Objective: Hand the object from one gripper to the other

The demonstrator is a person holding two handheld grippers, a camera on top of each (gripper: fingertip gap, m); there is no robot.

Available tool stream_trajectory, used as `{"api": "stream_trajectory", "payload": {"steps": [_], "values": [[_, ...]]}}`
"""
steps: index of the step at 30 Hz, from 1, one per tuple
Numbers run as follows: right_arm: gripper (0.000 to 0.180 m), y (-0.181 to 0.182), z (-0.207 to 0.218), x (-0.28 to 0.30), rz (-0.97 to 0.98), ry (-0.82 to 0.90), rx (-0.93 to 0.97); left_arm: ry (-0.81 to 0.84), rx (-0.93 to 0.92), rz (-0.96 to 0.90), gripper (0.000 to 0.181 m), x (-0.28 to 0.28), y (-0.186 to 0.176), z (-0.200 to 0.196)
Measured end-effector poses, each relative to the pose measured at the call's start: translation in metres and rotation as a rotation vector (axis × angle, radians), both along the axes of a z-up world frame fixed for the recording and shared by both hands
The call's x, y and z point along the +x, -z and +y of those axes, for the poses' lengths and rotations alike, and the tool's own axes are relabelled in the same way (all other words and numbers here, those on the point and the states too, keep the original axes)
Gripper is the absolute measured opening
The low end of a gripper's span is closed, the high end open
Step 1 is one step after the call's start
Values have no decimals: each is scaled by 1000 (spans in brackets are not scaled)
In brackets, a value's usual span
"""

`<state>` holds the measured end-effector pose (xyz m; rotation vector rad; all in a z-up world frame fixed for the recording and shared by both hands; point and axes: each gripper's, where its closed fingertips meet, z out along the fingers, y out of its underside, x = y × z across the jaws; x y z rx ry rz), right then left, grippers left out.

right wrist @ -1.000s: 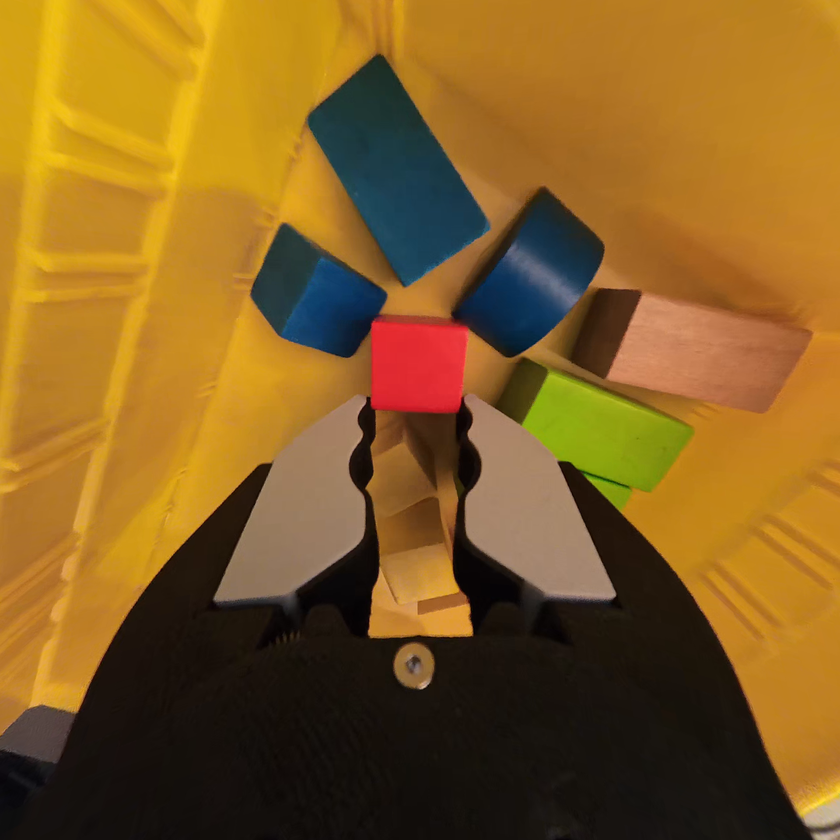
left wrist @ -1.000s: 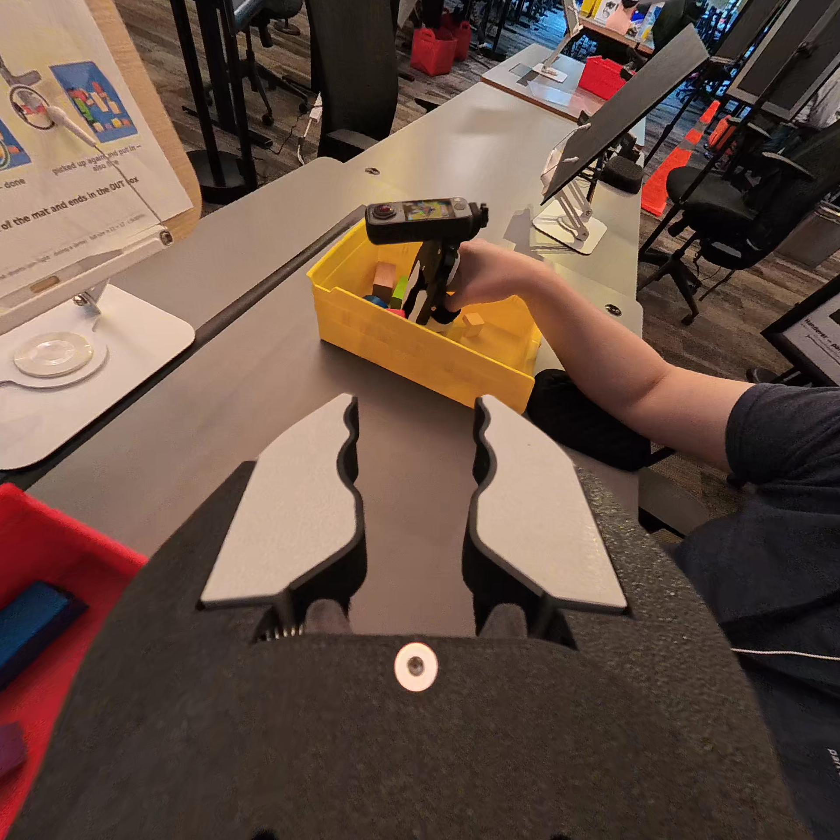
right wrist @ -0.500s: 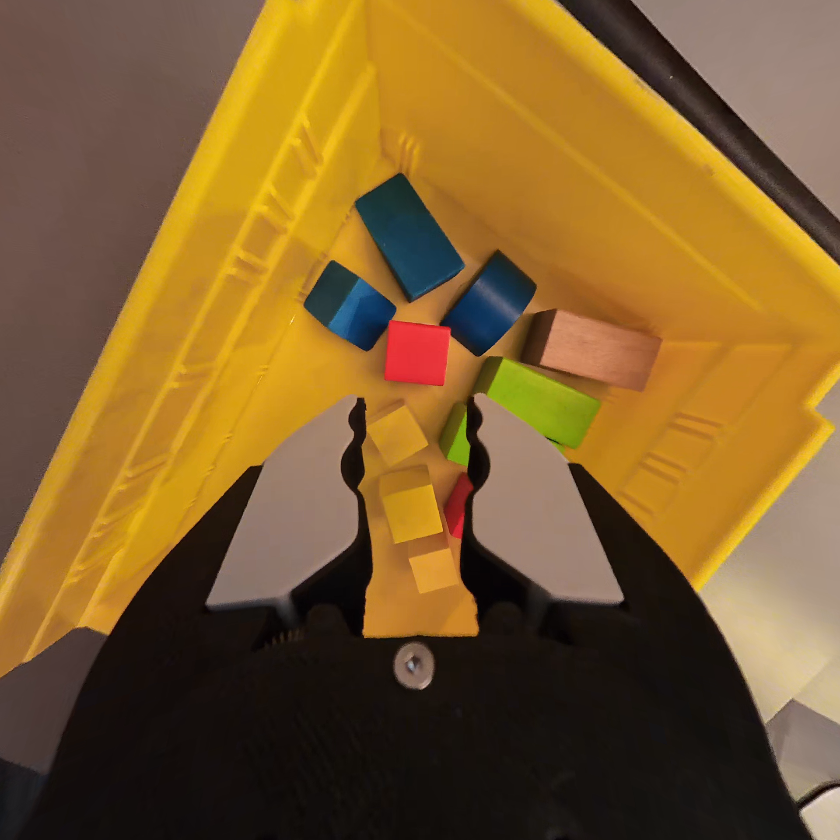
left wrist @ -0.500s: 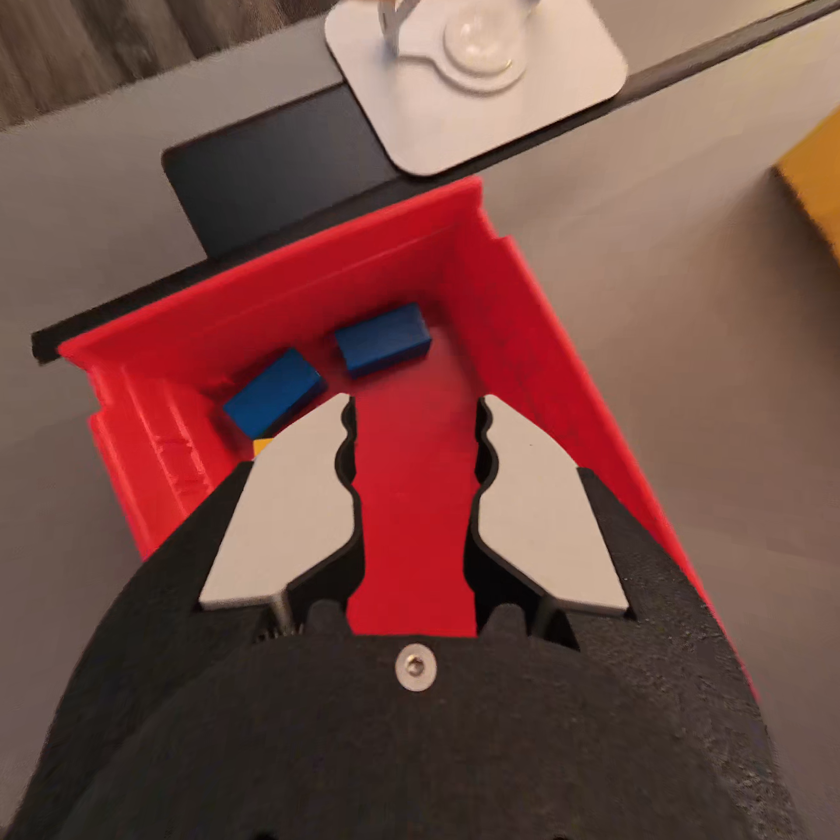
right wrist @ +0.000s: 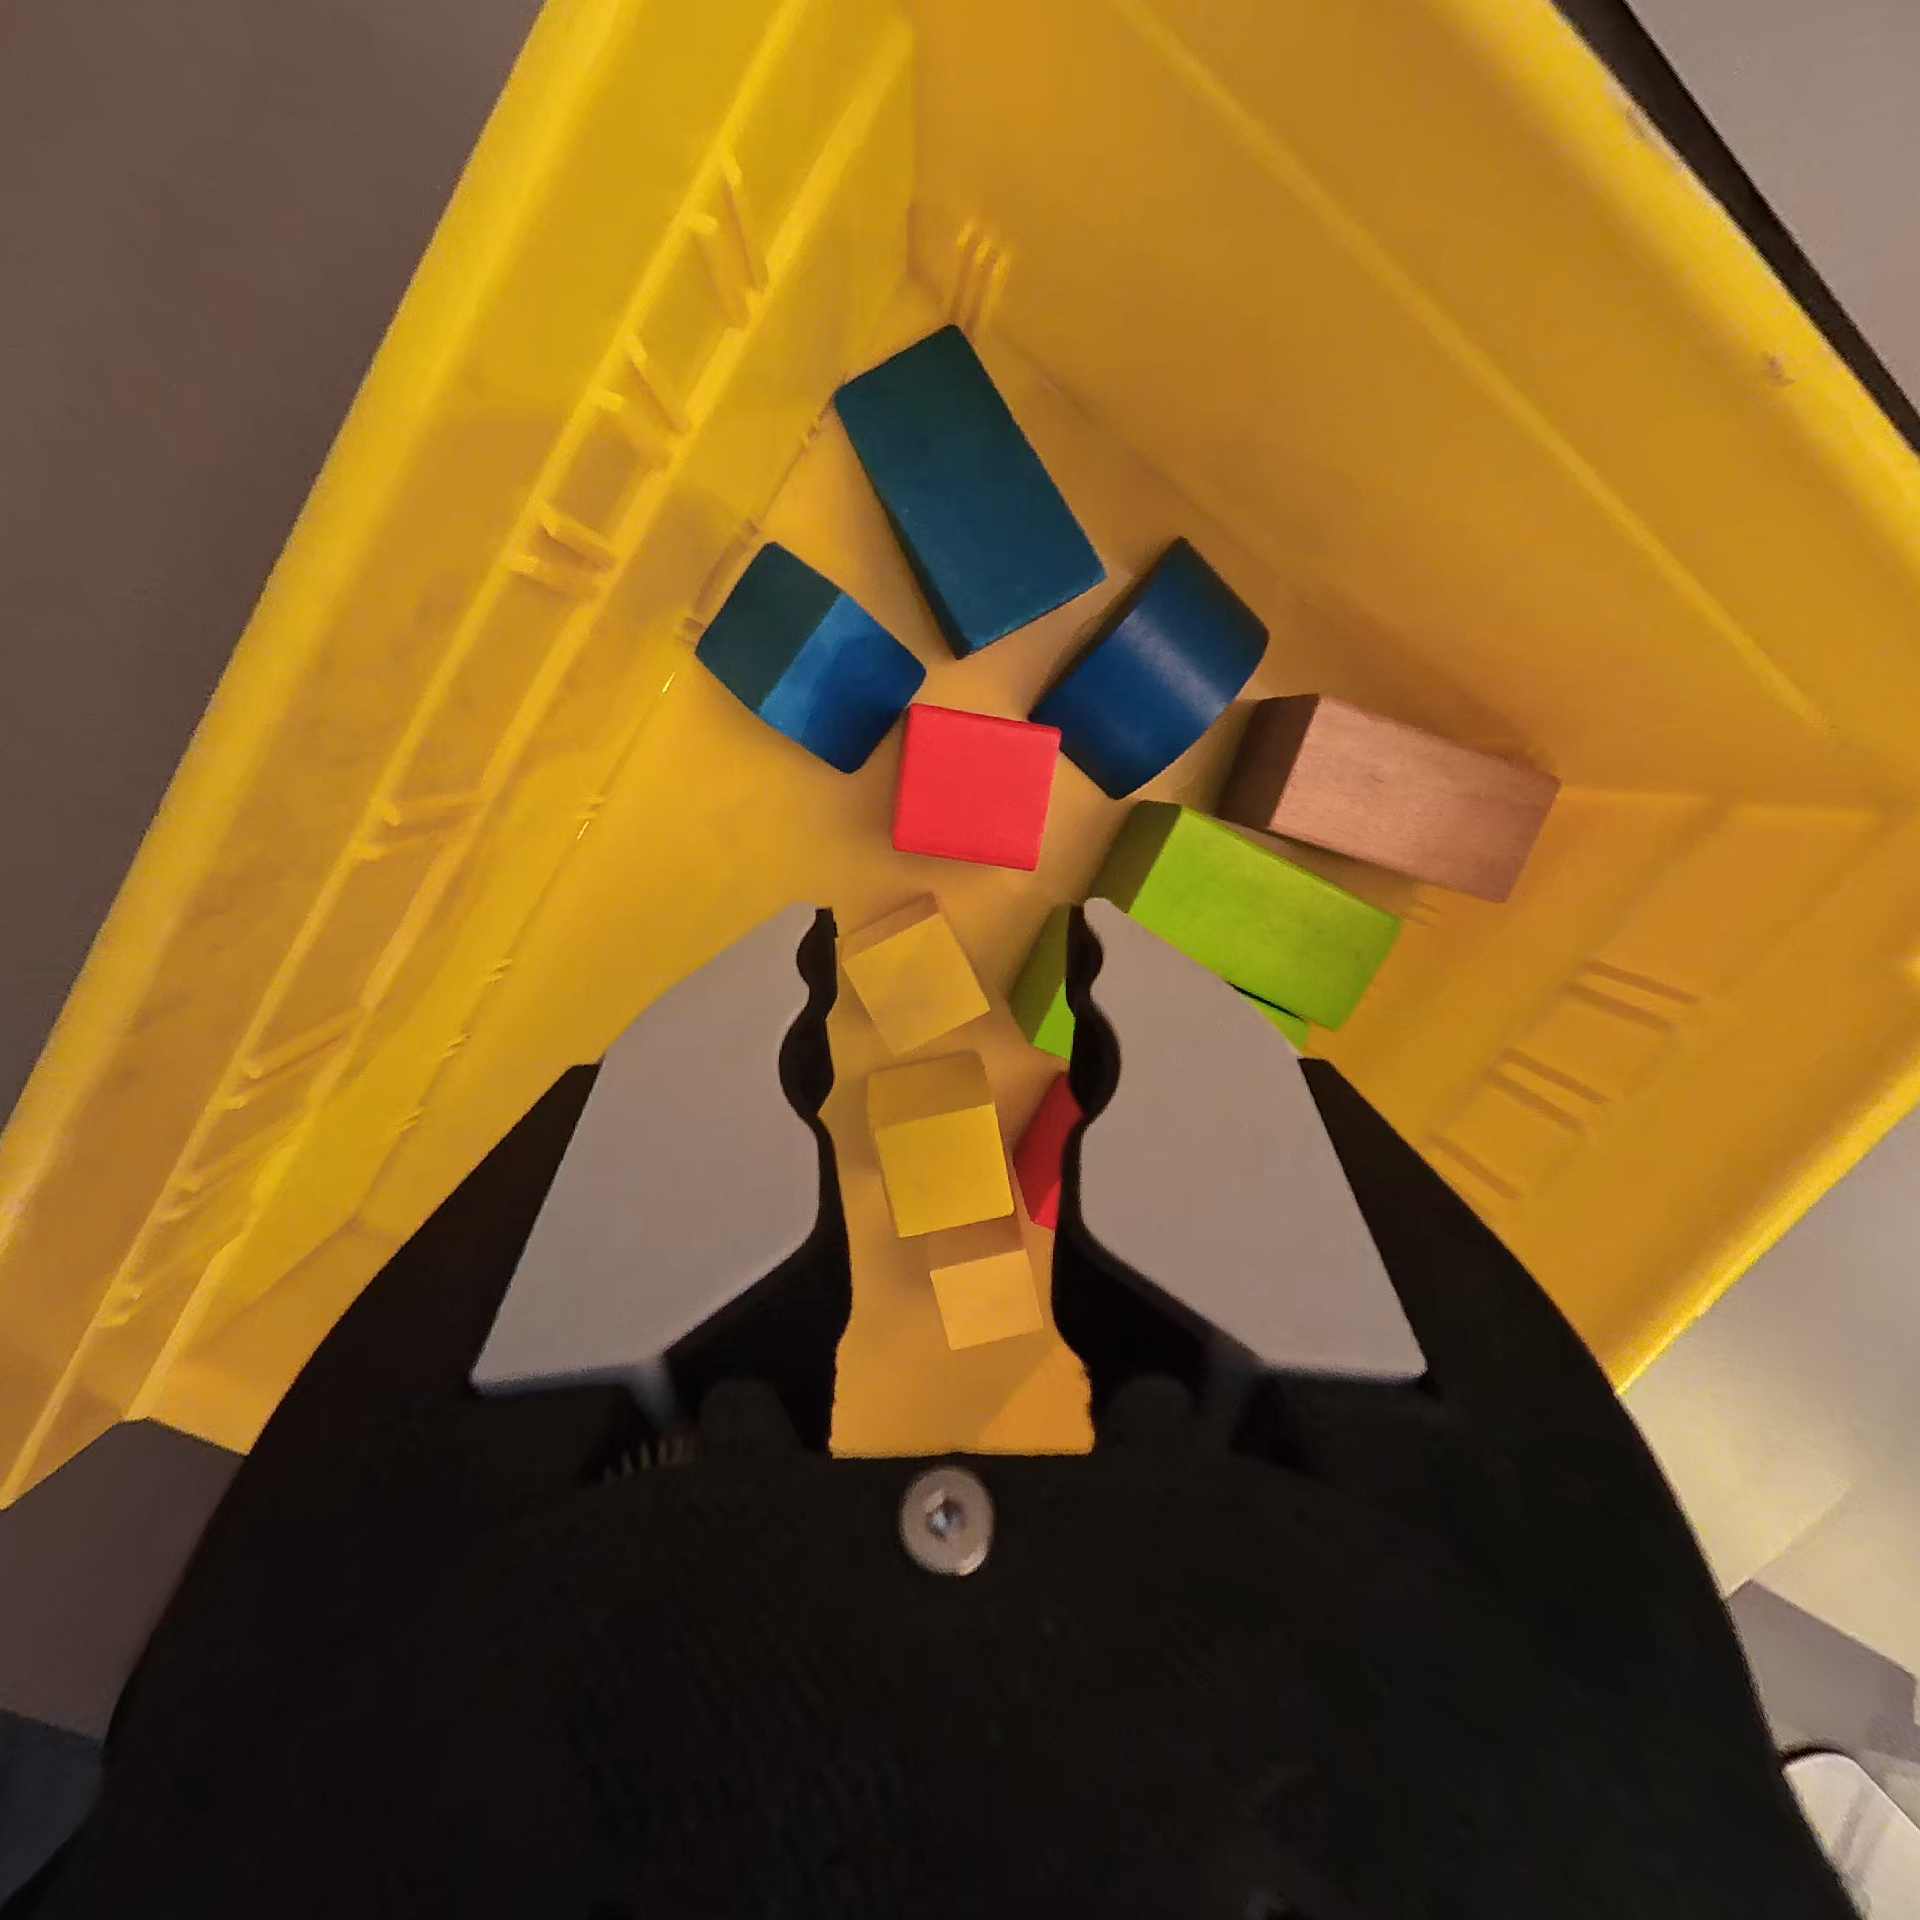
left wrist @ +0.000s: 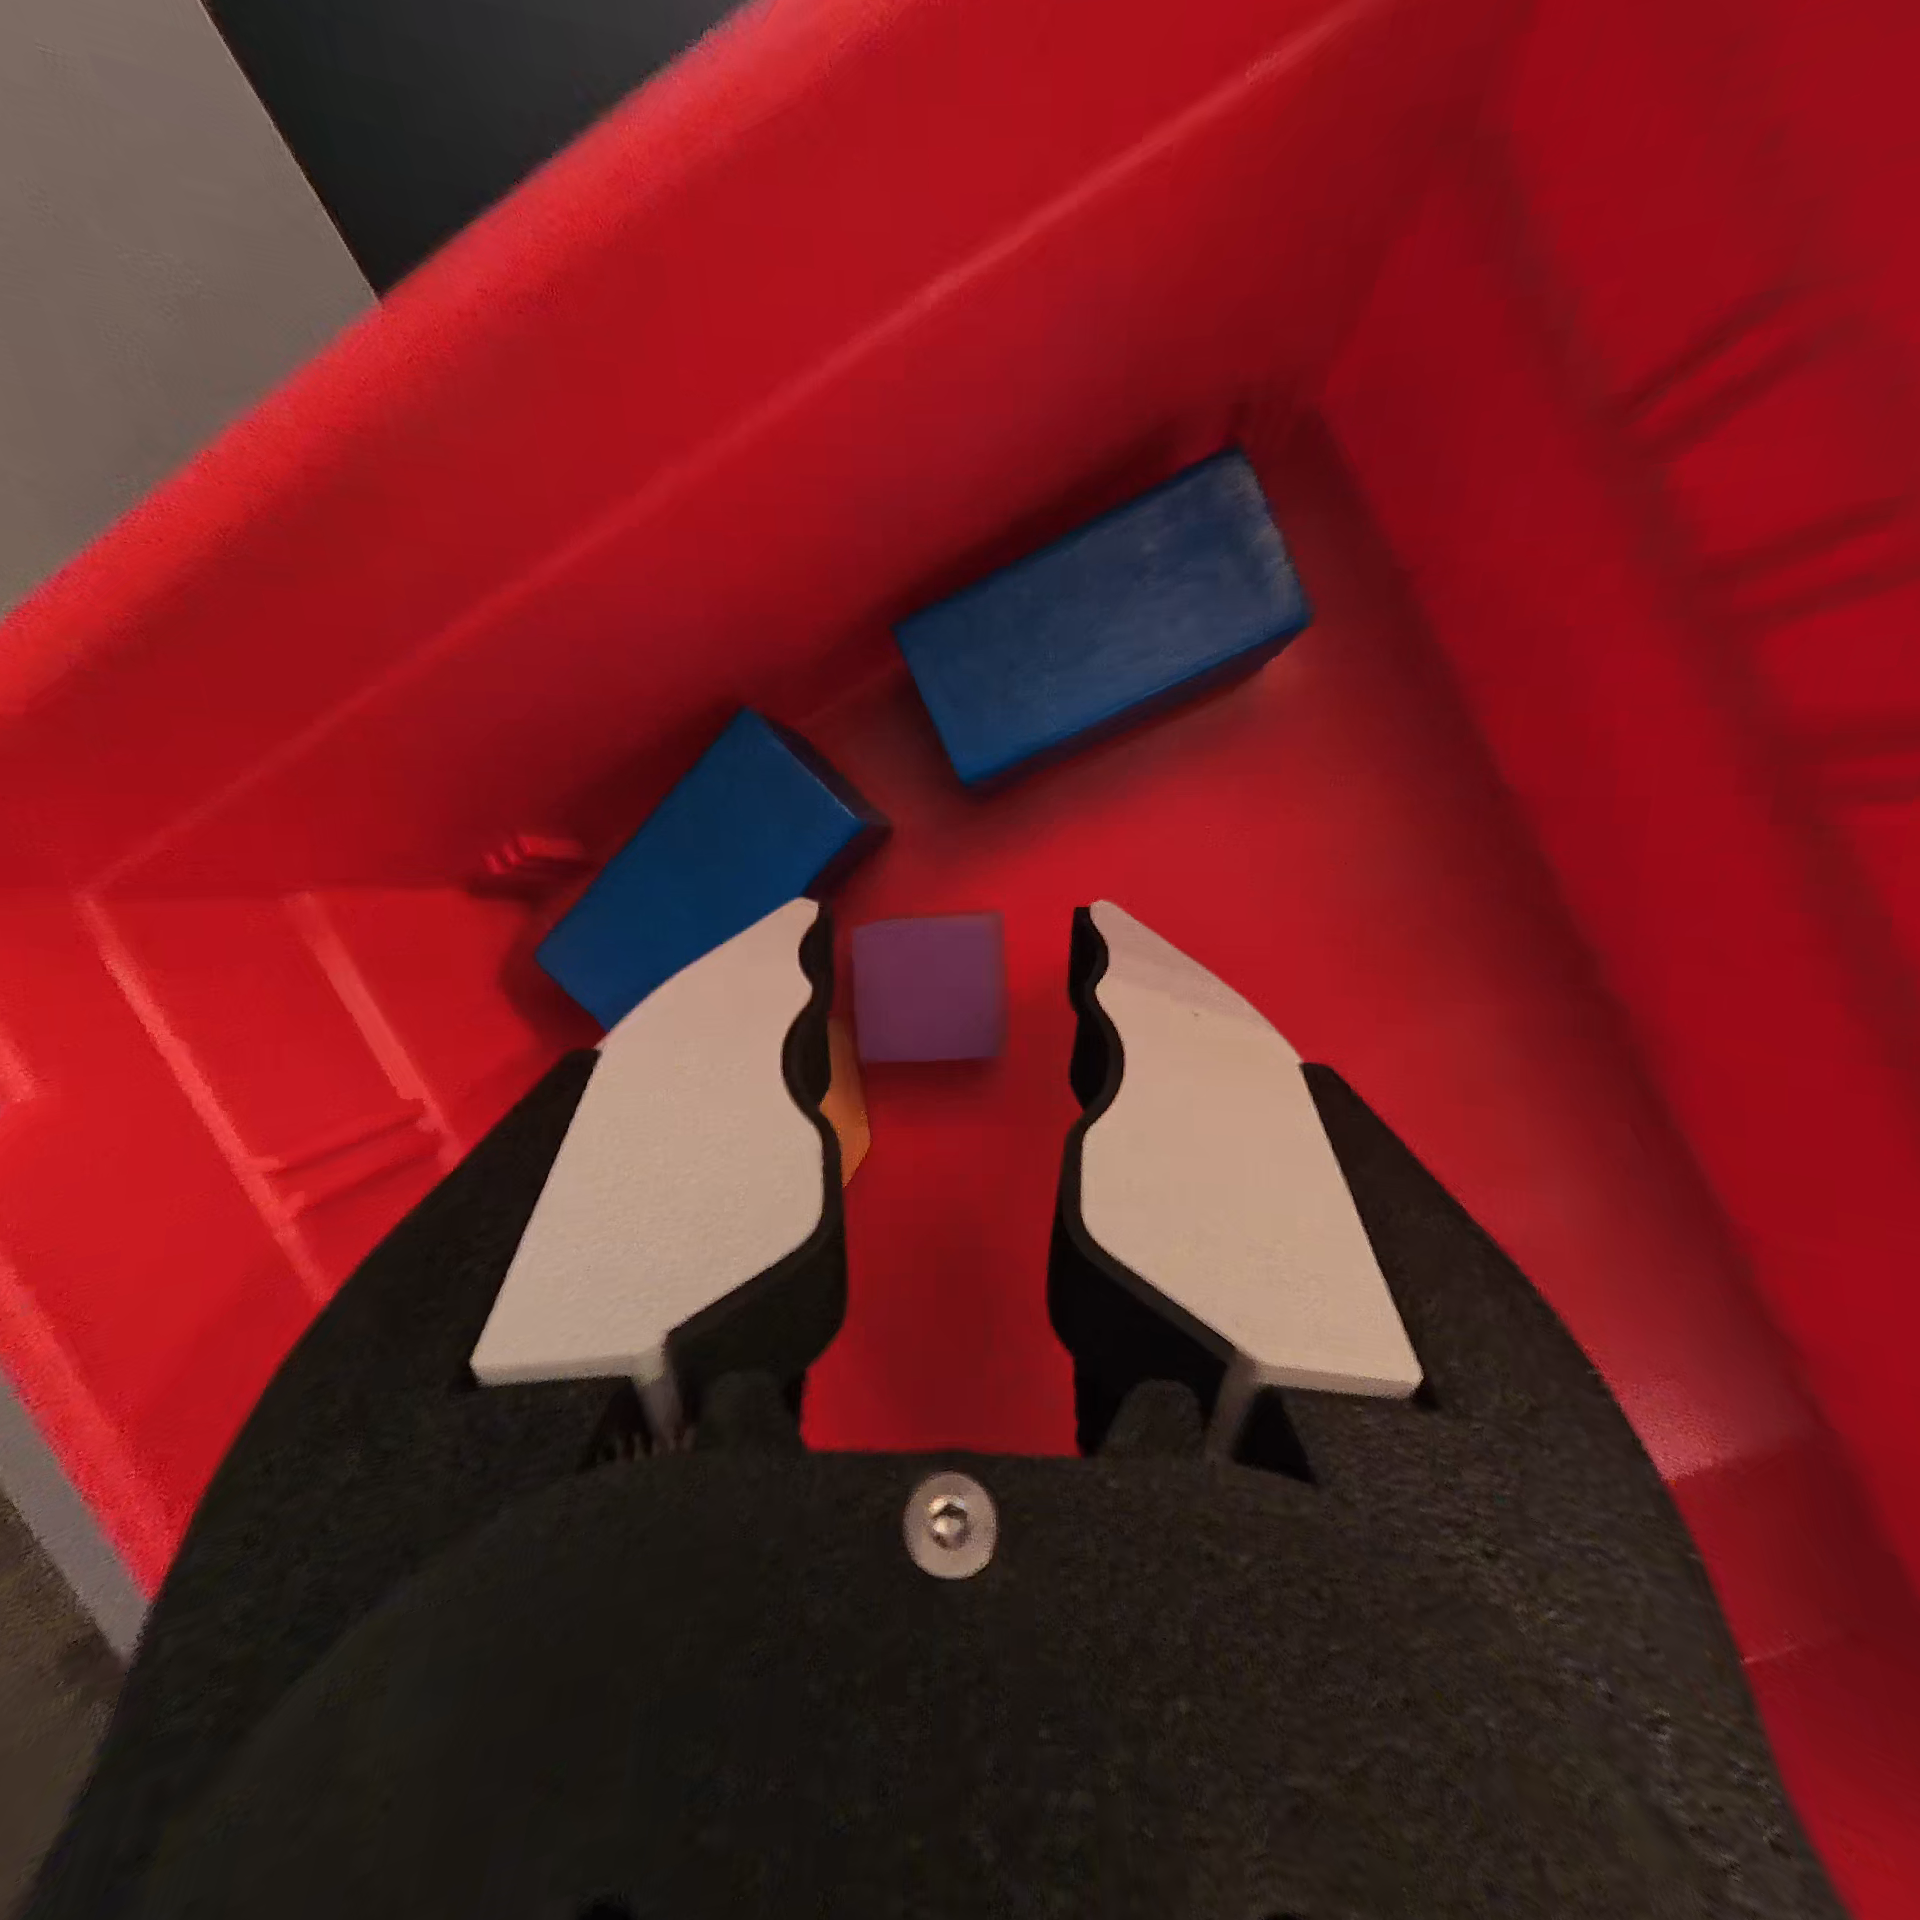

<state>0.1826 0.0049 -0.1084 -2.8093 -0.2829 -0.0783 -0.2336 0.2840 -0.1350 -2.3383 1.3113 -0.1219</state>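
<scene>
My left gripper [left wrist: 948,920] – jaws apart, empty – hangs in the red bin [left wrist: 727,343] with two blue blocks [left wrist: 1101,621] at 12 o'clock and one purple cube [left wrist: 928,987] between its tips. My right gripper [right wrist: 951,920], parted and empty, faces the yellow bin [right wrist: 1299,343]: three blue, three yellow, two green blocks, one red cube [right wrist: 975,785].

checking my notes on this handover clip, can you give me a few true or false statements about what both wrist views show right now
1. The left hand-held gripper is open above a small purple wooden cube in the red plastic bin. True.
2. The red bin holds two blue rectangular wooden blocks. True.
3. The right hand-held gripper is shut on the red wooden cube. False: it is open and empty, the cube lies in the yellow plastic bin.
4. The yellow bin holds only blue blocks. False: also red, green, yellow and plain wood.
</scene>
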Motion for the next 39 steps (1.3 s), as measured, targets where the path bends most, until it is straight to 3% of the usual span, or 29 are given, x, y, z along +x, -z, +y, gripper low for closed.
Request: {"api": "stream_trajectory", "payload": {"steps": [7, 12, 16, 20, 22, 26, 31, 33, 36, 39], "values": [[44, -3, 0, 0, -10, -11, 10, 34, -7, 87, 30, -8, 10, -4], [40, -33, 15, -4, -52, -26, 166, 58, 66, 5, 30, -3, -38, -13], [44, -89, 42, -52, -133, -287, 500, 217, 48, -347, 30, 48, -115, -64], [49, -136, 39, -161, -184, -730, 888, 543, -152, -792, 29, 111, -196, -168], [53, -160, 34, -195, -278, -783, 1100, 637, -275, -904, 29, 129, -215, -210], [53, -178, 15, -242, -354, -869, 1286, 705, -408, -998, 29, 154, -227, -255], [44, -185, 9, -260, -309, -848, 1353, 755, -474, -1004, 29, 168, -222, -283], [27, -188, 10, -258, -309, -819, 1382, 743, -478, -988, 30, 174, -216, -285], [27, -188, 9, -254, -282, -826, 1366, 731, -480, -984, 38, 174, -214, -279], [27, -191, 16, -221, -257, -771, 1237, 660, -319, -925, 52, 163, -214, -247]]}}
